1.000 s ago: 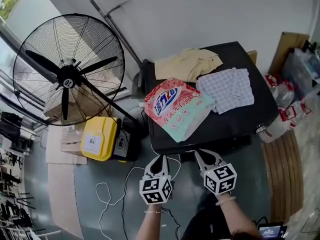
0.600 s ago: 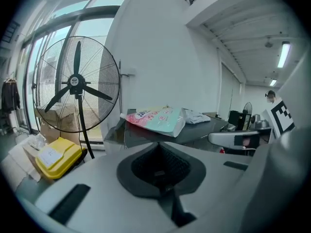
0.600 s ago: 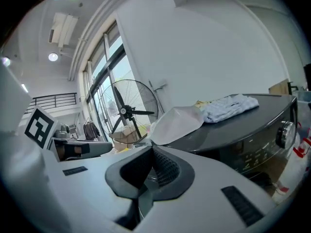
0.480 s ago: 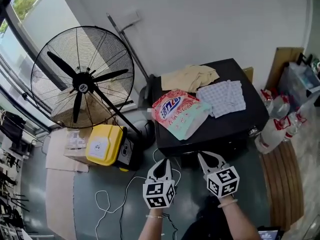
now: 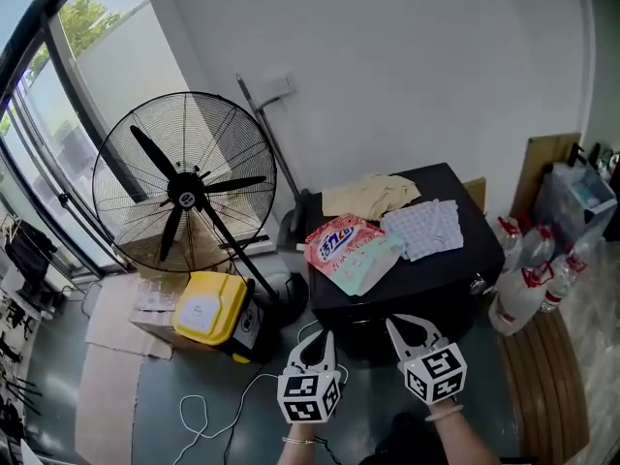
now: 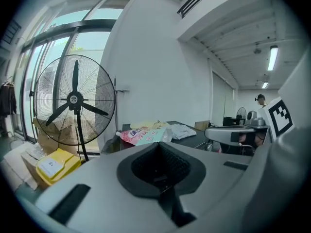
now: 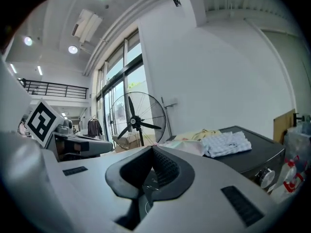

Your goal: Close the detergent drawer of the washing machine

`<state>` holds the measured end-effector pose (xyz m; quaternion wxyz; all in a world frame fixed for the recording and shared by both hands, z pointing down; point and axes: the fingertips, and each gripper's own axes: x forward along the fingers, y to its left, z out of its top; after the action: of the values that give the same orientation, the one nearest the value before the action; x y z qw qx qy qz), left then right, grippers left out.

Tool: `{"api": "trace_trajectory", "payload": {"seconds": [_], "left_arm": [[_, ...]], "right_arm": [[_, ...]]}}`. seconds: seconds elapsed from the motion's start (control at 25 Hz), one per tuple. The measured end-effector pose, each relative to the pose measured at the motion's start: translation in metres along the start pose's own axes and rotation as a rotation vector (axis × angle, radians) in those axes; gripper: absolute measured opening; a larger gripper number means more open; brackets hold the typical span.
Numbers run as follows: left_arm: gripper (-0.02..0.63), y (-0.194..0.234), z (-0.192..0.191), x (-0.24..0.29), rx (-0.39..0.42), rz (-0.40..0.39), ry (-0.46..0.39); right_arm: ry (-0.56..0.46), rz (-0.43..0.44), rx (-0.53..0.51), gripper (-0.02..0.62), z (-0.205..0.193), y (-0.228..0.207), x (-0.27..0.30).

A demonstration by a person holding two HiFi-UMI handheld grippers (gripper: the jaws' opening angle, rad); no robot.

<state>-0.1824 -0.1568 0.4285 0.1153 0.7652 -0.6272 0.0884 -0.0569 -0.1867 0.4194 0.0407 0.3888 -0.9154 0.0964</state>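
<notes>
The black washing machine [image 5: 455, 260] stands ahead of me, and only its top and front edge show in the head view. Its drawer is hidden from here. A dial [image 7: 265, 176] on its front shows in the right gripper view. A pink detergent bag [image 5: 347, 246], a yellowish cloth [image 5: 372, 195] and a checked cloth [image 5: 424, 229] lie on top. My left gripper [image 5: 323, 336] and right gripper [image 5: 394, 322] hang side by side in front of the machine, short of it. Both are shut with nothing between the jaws, in the left gripper view [image 6: 158, 143] and the right gripper view [image 7: 152, 148].
A big standing fan [image 5: 184, 188] is left of the machine, with a yellow box [image 5: 206, 307] at its foot. White cable [image 5: 208, 410] loops over the floor. Plastic bottles [image 5: 528, 260] and a bin [image 5: 576, 197] crowd the right side. A long-handled tool [image 5: 276, 148] leans on the wall.
The head view has drawn back and up, so the machine and fan look smaller and farther. Both grippers stay shut, low in front of the machine.
</notes>
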Motion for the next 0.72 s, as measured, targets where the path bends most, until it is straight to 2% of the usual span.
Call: {"api": "trace_trajectory", "payload": {"seconds": [0.72], "left_arm": [[0.017, -0.033, 0.070, -0.041, 0.064, -0.004, -0.092]], "right_arm": [[-0.084, 0.000, -0.102, 0.025, 0.071, -0.001, -0.059]]}}
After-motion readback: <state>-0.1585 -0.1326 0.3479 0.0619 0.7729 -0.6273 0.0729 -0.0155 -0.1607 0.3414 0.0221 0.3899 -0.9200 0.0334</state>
